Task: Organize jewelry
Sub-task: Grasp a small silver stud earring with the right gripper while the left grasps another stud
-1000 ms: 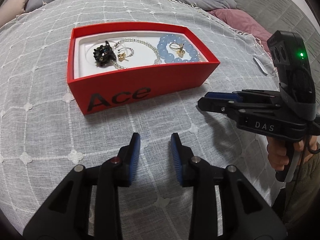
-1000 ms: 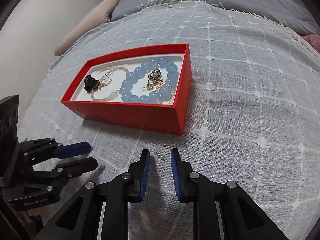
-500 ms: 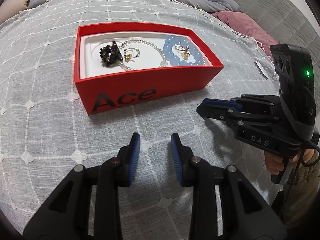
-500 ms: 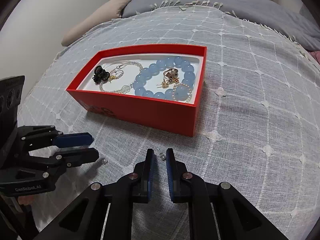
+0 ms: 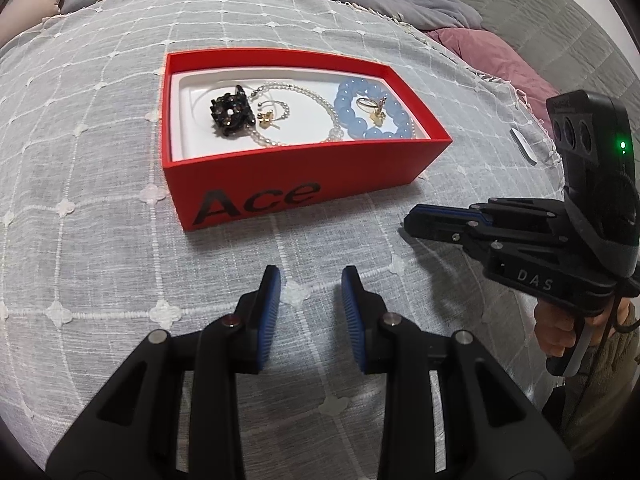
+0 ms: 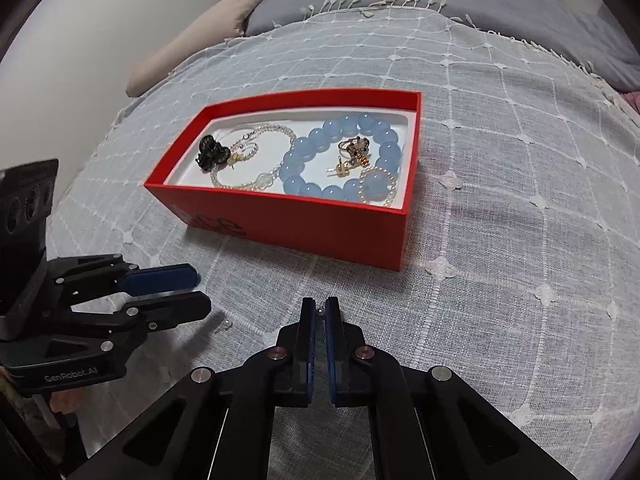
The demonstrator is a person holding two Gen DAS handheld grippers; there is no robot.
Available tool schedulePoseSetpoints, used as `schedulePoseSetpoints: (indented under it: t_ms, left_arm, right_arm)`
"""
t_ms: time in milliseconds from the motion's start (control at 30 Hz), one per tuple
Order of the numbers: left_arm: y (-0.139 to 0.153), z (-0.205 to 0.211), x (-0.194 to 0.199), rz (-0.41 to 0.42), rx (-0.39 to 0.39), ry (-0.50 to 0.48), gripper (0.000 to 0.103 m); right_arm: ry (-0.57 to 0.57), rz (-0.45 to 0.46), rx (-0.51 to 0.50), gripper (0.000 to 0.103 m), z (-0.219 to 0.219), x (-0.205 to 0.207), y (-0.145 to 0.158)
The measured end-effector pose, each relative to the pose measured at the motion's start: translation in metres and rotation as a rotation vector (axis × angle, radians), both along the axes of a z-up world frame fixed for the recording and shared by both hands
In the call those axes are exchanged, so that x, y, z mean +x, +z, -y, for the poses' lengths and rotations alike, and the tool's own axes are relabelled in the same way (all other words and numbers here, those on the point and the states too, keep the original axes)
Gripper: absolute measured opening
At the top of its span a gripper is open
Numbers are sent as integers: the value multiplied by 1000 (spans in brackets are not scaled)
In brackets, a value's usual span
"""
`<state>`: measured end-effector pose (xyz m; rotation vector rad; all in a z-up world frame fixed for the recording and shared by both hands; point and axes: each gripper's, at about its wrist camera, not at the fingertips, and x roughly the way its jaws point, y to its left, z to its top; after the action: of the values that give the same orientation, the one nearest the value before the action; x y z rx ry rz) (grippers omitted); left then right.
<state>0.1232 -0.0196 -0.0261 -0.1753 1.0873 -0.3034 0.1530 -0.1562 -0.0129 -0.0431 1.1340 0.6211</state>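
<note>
Grey gauze cloth (image 6: 500, 200) with a white grid covers the bed. At the left of the right wrist view, the left gripper (image 6: 202, 290) hovers low over it, jaws partly apart and empty; a tiny pearl stud (image 6: 227, 324) lies just beside its lower finger. Further right, the right gripper (image 6: 319, 306) has just been closing, its jaws now pinched on a small earring (image 6: 320, 313) at the tips. Beyond them sits the red box (image 6: 320, 228), holding a blue bead bracelet (image 6: 340, 160), a pearl strand (image 6: 256, 160) and a black hair clip (image 6: 212, 154).

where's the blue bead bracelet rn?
Right wrist view: blue bead bracelet lies in the red box, right half, beside the pearl strand, ringing gold earrings.
</note>
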Motion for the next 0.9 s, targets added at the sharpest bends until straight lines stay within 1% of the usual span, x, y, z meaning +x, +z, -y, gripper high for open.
schedulePoseSetpoints:
  t_ms: [167,333,400,533,667,867,900]
  left_arm:
    - [0,-3,-1,0,-8,3,33]
    - [1,7,-3,17,12,-30,33]
    - [1,14,-6,33,40,-54,33]
    - [-2,33,-10,76,130,-111,33]
    - [-3,48,-14,112,204,-163,33]
    - [-6,49,-13,112,228,-168,33]
    - [-6,50,-13,114,236,-170,30]
  right_arm:
    - [-30,-24,51,4,11,4,5]
    - [-49,-39,62,4,15,8,5]
    - [-51,-37,64,4,14,6,6]
    - [-56,-33,78,4,14,5,10]
    - [-58,-30,71,4,15,4,11]
    - [-60,-22,51,4,14,3,10]
    - [-61,-20,50,4,13,3,11]
